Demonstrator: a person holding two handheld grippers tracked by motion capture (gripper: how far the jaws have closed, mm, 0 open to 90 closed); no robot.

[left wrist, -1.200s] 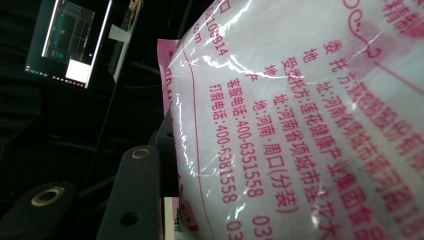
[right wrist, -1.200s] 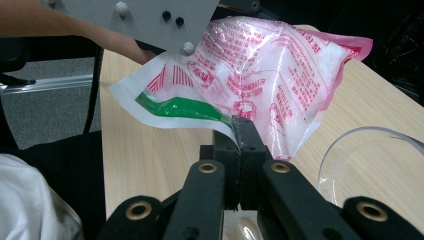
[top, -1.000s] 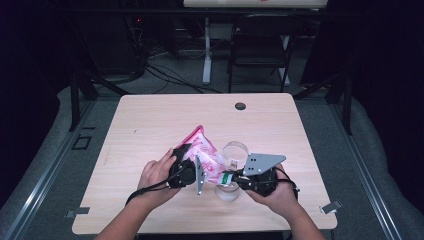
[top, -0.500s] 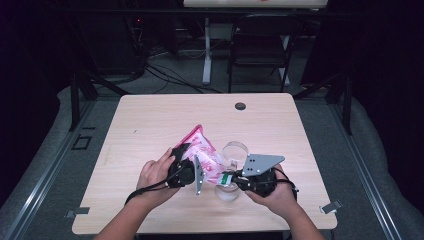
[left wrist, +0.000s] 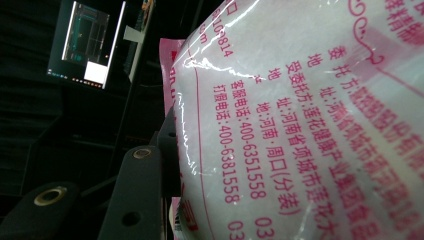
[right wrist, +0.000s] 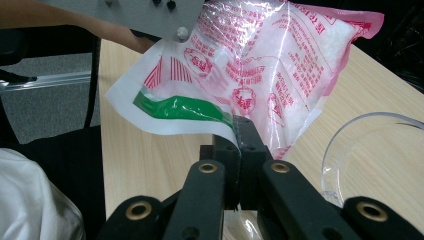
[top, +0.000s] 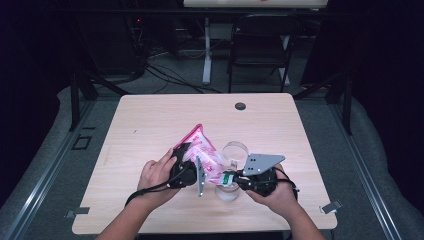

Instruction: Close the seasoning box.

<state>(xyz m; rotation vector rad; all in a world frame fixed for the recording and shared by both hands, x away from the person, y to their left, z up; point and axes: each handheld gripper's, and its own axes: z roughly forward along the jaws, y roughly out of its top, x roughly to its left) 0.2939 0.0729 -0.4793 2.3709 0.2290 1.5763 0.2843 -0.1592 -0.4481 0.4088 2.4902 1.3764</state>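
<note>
Evidently nothing has shifted over the last second: the left gripper (top: 186, 161), jaws about half closed, clamps the body of the pink-printed bag of white granules (top: 204, 152), while the right gripper (right wrist: 237, 131), jaws fully together, pinches the bag's green-striped corner (right wrist: 176, 109). Just beside the right gripper's tips stands a clear plastic cup (top: 234, 151), so both hands look paused before tearing or pouring.
</note>
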